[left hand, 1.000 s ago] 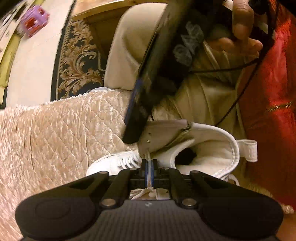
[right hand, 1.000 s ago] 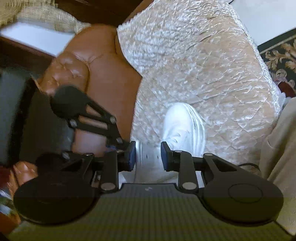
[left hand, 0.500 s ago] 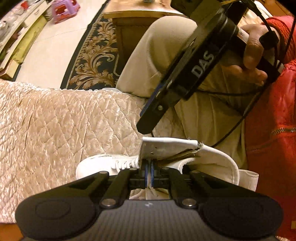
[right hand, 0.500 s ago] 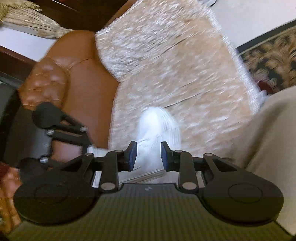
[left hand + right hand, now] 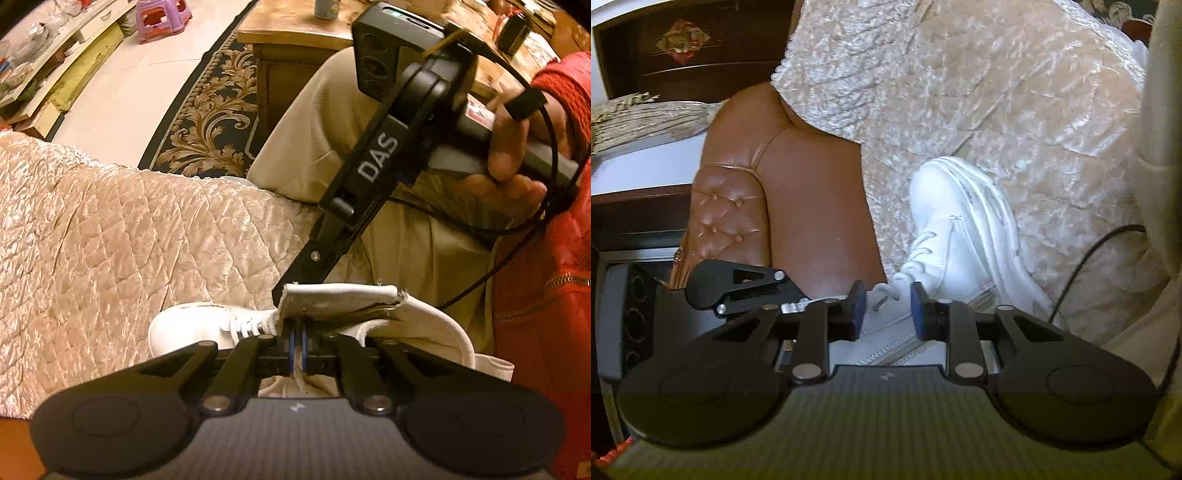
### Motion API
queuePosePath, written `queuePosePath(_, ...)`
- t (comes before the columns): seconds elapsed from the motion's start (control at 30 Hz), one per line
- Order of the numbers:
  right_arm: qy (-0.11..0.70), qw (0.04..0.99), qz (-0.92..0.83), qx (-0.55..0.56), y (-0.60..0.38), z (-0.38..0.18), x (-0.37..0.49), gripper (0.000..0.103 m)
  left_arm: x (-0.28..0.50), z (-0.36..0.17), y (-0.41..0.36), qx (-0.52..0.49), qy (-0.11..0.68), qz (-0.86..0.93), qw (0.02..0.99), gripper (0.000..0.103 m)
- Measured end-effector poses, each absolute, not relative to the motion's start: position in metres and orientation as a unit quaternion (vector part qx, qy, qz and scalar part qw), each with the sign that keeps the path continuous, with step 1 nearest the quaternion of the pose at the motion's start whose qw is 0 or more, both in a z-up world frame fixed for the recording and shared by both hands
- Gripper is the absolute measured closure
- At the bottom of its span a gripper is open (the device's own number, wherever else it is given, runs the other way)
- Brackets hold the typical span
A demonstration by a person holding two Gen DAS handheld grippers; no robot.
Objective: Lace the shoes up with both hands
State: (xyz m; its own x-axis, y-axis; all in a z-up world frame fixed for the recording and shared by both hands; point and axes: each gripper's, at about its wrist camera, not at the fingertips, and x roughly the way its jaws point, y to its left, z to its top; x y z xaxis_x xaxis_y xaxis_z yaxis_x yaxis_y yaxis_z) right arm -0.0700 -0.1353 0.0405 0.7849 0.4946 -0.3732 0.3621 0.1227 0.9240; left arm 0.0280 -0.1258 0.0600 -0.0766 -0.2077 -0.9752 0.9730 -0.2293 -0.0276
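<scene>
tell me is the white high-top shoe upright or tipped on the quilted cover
Tipped: the white high-top shoe lies on its side on the quilted cover, sole edge showing.

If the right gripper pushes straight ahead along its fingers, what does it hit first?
Most likely the white shoe: the right gripper is closing with the shoe's lace and upper directly between and ahead of its fingers. Depth is hard to judge, but nothing else lies nearer.

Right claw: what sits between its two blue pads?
In the right wrist view, the right claw is closing with a white lace loop and the white shoe upper between its pads; contact isn't visible yet.
</scene>
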Motion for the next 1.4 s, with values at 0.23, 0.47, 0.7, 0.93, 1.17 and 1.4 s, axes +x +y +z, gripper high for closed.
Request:
queuePosePath(0.23,0.328,0.721,0.05,0.609,-0.125,0.058,-0.062,0.1,0.029,0.06,-0.12,0.462,0.409,-0.606,0.501,0.098)
queuePosePath(0.47,0.343,0.923,0.005,0.175,-0.051,0.127,-0.056,0.099,0.043,0.073,-0.111,0.445,0.407,-0.585,0.542,0.057)
queuePosePath(0.7,0.293,0.944,-0.123,0.091,-0.082,0.149,-0.075,0.099,0.081,0.105,-0.098,0.318,0.444,-0.607,0.577,0.049)
queuePosePath(0.93,0.252,0.935,-0.041,0.247,-0.127,0.177,-0.08,0.099,0.081,0.122,-0.134,0.25,0.41,-0.631,0.61,0.066)
queuePosePath(1.17,0.241,0.901,-0.016,0.361,-0.161,0.175,-0.082,0.099,0.06,0.116,-0.148,0.248,0.375,-0.64,0.623,0.103)
queuePosePath(1.4,0.271,0.845,-0.06,0.458,-0.186,0.137,-0.09,0.062,0.081,0.104,-0.137,0.227,0.409,-0.576,0.671,0.103)
